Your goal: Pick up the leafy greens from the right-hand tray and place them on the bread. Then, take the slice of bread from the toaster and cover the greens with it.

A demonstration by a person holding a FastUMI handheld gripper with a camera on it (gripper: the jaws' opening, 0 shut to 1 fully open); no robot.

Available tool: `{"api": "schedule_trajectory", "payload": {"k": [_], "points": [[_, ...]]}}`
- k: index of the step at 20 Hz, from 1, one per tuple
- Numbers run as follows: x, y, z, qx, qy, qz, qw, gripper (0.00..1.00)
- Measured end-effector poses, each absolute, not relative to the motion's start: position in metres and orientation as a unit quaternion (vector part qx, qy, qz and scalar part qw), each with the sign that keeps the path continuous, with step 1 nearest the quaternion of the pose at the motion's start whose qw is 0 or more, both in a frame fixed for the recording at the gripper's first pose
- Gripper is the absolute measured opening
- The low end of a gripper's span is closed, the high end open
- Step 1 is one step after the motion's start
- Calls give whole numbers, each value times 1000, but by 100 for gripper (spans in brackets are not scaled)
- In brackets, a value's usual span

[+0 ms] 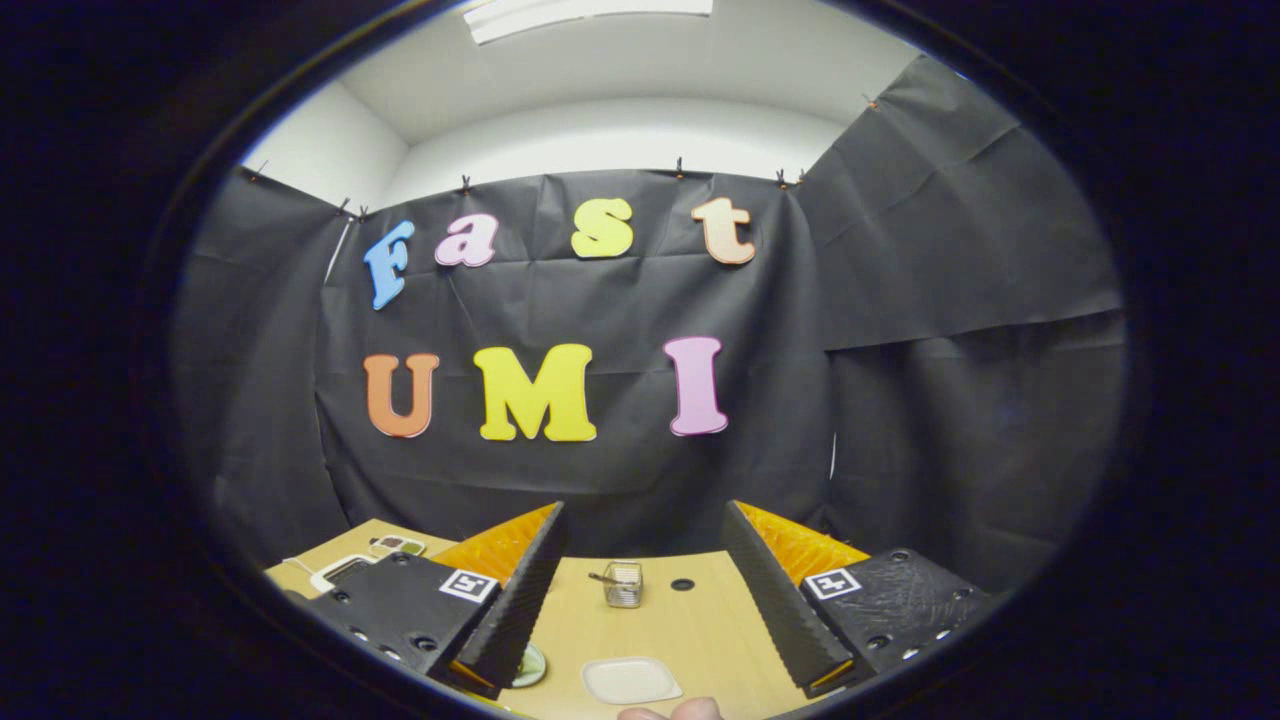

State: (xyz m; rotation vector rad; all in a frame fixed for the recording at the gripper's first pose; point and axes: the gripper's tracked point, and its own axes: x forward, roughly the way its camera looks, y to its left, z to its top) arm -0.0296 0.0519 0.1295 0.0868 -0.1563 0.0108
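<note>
with the jaws (650, 610) spread wide and empty above the tabletop (690, 620), the greens, possibly on the far-left tray (397, 545), could be confused with the nearer white plate (630, 680).

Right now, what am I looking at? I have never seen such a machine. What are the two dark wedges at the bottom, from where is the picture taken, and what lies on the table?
There is no robot arm here. A person holds a two-finger gripper in the hand, and a camera on it looks forward along the fingers. The two dark wedges are those fingers. They stand wide apart and hold nothing.

Below them is a wooden table. Between the fingers, near the camera, lies a small white plate. Beyond it stands a small wire basket, and a dark round hole sits beside that. Past the left finger lie a white tray and a second one with something greenish, too small to name. A fingertip shows at the near edge.
</note>
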Motion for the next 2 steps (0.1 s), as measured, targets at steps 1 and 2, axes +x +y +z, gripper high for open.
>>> {"api": "schedule_trajectory", "payload": {"k": [1,2], "points": [[-30,54,132,45,-82,10,996,96],[-31,57,135,48,-84,14,995,96]]}}
